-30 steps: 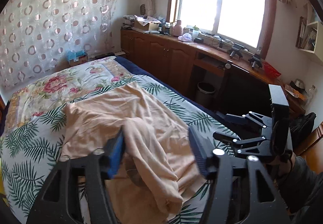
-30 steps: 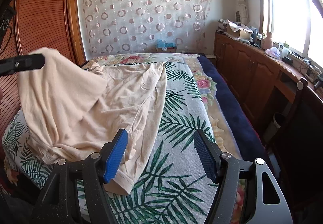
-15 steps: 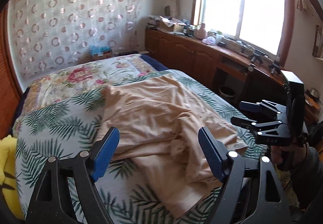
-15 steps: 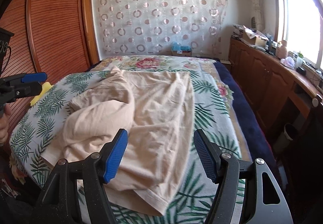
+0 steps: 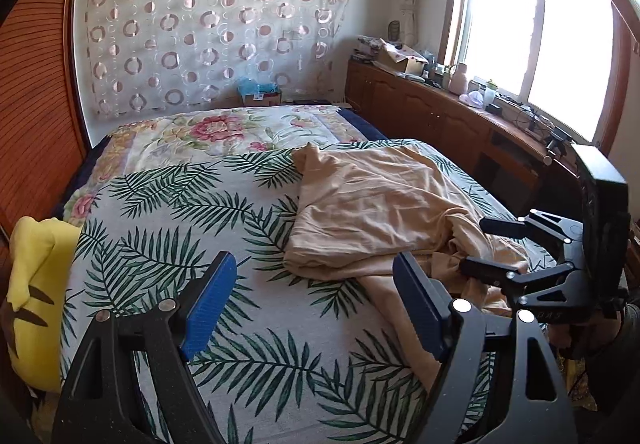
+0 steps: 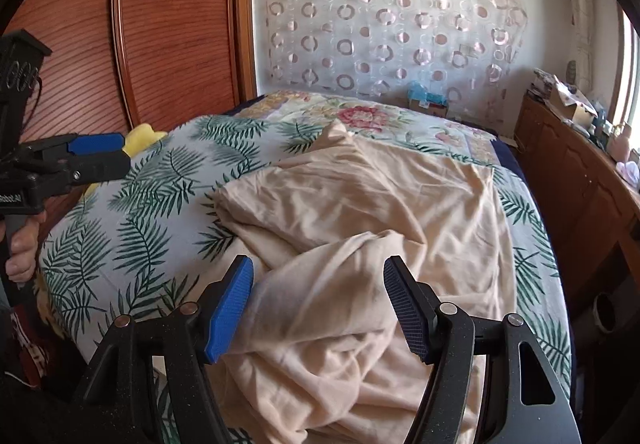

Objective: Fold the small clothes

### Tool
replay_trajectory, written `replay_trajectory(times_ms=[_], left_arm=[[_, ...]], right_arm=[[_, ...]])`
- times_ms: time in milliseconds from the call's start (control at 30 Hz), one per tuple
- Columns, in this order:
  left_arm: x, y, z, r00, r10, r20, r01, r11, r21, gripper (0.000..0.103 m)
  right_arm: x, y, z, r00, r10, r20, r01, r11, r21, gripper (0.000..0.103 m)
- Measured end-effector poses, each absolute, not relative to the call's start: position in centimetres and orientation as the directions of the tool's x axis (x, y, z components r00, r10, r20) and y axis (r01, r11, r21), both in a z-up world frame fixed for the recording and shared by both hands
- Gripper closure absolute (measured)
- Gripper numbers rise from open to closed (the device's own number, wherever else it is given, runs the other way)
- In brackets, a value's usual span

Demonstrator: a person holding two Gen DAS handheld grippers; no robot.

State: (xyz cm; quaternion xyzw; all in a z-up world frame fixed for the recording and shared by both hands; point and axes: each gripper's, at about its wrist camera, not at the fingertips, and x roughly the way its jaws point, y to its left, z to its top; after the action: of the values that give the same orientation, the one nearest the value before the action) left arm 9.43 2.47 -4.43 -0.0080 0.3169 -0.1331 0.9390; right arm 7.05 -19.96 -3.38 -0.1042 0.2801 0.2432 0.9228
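A peach garment lies rumpled and partly folded over itself on the right half of the bed; it also shows in the right wrist view. My left gripper is open and empty, above the bare leaf-print cover to the left of the garment. My right gripper is open and empty, just above a raised bunch of the garment's near edge. Each gripper shows in the other's view: the right one over the garment's right edge, the left one off the bed's left side.
The bed has a leaf-print cover and a floral quilt at the far end. A yellow plush lies at the left edge. A wooden wardrobe stands left, and a cluttered wooden counter runs under the window.
The left gripper let go of the garment and swung left, away from it. The garment dropped onto the bed in a folded heap. The right gripper moved in over its near edge.
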Motion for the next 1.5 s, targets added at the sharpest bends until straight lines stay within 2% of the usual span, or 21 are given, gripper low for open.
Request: replay_trajectory(times_ms=[300, 333, 400, 433, 467, 500, 600, 767, 900, 1000, 1133, 1267, 1367, 1500], left_arm=[[9.4, 3.0, -5.0, 0.768, -0.245, -0.592, 0.238, 0.967, -0.093, 0.022], [9.4, 3.0, -5.0, 0.767, -0.248, -0.591, 0.238, 0.966, -0.095, 0.022], [9.5, 3.1, -5.1, 0.766, -0.252, -0.592, 0.240, 0.966, -0.100, 0.022], [9.5, 3.1, -5.2, 0.765, -0.253, -0.592, 0.240, 0.965, -0.103, 0.022], [9.5, 3.1, -5.2, 0.765, -0.255, -0.592, 0.241, 0.965, -0.104, 0.022], [9.5, 3.1, -5.3, 0.764, -0.255, -0.593, 0.240, 0.965, -0.106, 0.022], [9.3, 3.2, -5.5, 0.762, -0.256, -0.595, 0.240, 0.965, -0.108, 0.022], [9.3, 3.4, -5.7, 0.759, -0.258, -0.597, 0.237, 0.965, -0.115, 0.022], [9.4, 3.4, -5.8, 0.760, -0.264, -0.594, 0.241, 0.963, -0.120, 0.022], [9.3, 3.2, -5.7, 0.762, -0.263, -0.591, 0.242, 0.963, -0.115, 0.022], [9.2, 3.1, -5.6, 0.770, -0.257, -0.584, 0.238, 0.965, -0.111, 0.022], [9.0, 3.3, -5.3, 0.783, -0.243, -0.573, 0.225, 0.969, -0.103, 0.022], [8.9, 3.6, -5.0, 0.790, -0.238, -0.565, 0.216, 0.971, -0.106, 0.022], [8.7, 4.1, -4.9, 0.798, -0.230, -0.557, 0.206, 0.973, -0.106, 0.022]], right_arm=[[8.7, -19.4, -5.0, 0.711, 0.318, -0.628, -0.482, 0.870, -0.105, 0.033], [8.8, -19.2, -5.2, 0.710, 0.312, -0.632, -0.481, 0.869, -0.112, 0.036], [8.8, -19.0, -5.6, 0.700, 0.311, -0.643, -0.492, 0.863, -0.118, 0.049], [8.7, -19.1, -5.6, 0.696, 0.311, -0.647, -0.497, 0.859, -0.122, 0.061], [8.7, -19.1, -5.7, 0.695, 0.311, -0.648, -0.502, 0.855, -0.128, 0.069], [8.7, -18.9, -5.9, 0.693, 0.311, -0.650, -0.508, 0.851, -0.135, 0.083], [8.1, -19.8, -5.3, 0.706, 0.340, -0.621, -0.512, 0.851, -0.116, 0.089], [6.7, -24.0, -3.0, 0.753, 0.361, -0.550, -0.454, 0.890, -0.037, 0.089], [6.5, -26.7, -4.0, 0.755, 0.282, -0.592, -0.380, 0.924, -0.045, 0.089], [6.4, -27.7, -5.1, 0.746, 0.226, -0.626, -0.338, 0.939, -0.064, 0.068], [5.8, -28.2, -4.3, 0.765, 0.213, -0.608, -0.317, 0.946, -0.067, 0.056], [5.0, -28.3, -2.1, 0.801, 0.217, -0.558, -0.315, 0.945, -0.085, 0.054], [4.7, -27.8, -0.6, 0.812, 0.250, -0.527, -0.342, 0.936, -0.083, 0.047], [5.4, -25.5, 0.1, 0.800, 0.298, -0.520, -0.404, 0.909, -0.100, 0.045]])
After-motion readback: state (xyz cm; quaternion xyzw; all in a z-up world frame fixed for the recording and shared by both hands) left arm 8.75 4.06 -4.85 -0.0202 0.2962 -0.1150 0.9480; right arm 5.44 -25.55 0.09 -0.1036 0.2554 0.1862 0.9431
